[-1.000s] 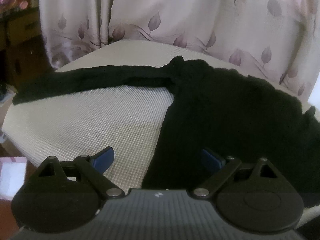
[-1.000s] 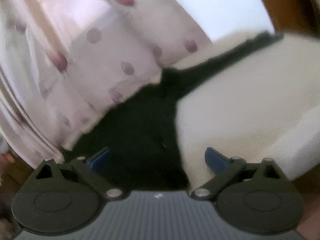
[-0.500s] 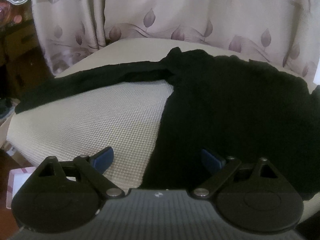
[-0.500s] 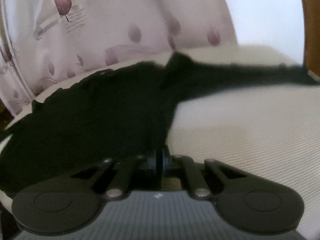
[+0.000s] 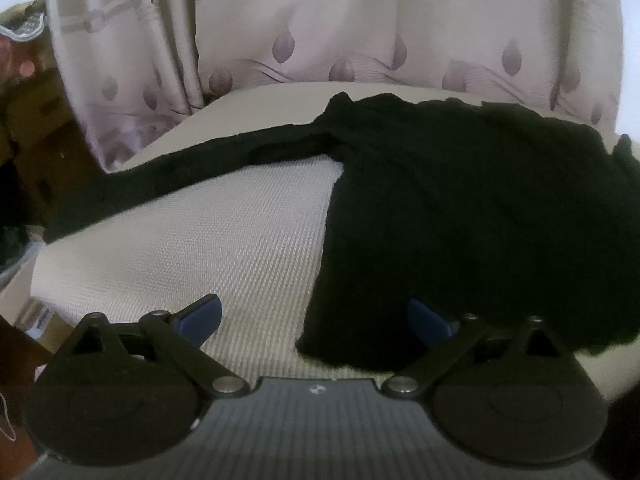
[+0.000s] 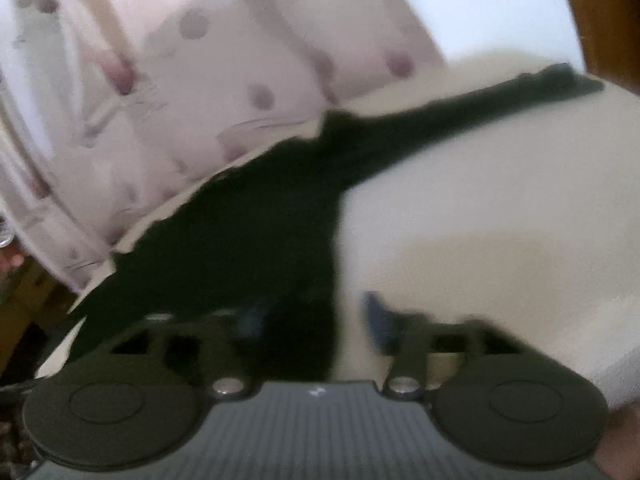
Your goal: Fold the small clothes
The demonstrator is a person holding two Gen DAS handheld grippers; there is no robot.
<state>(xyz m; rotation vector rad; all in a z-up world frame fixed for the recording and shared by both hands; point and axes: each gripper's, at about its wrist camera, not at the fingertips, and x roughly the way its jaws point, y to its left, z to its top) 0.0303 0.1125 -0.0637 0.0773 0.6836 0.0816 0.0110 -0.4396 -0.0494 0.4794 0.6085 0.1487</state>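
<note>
On the cream woven mat (image 5: 224,240) your black knitted garment (image 5: 480,220) reaches the near edge; left gripper (image 5: 316,316) gapes wide and empty, right gripper (image 6: 316,320) has just been opening, its jaws apart around the hem.

A home room: leaf-print curtains (image 5: 320,40) hang behind a cream-covered table (image 5: 200,240) (wooden furniture (image 5: 36,120) alongside).

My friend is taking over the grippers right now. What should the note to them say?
Left hand-held gripper: open, holding nothing, at the black top's near hem.
Right hand-held gripper: jaws have just been opening; hem corner lies between them, not pinched.
The top lies spread on the cream mat, one sleeve stretched out sideways.
Done: no fold visible.
Left: fold sleeves in, then the body.
</note>
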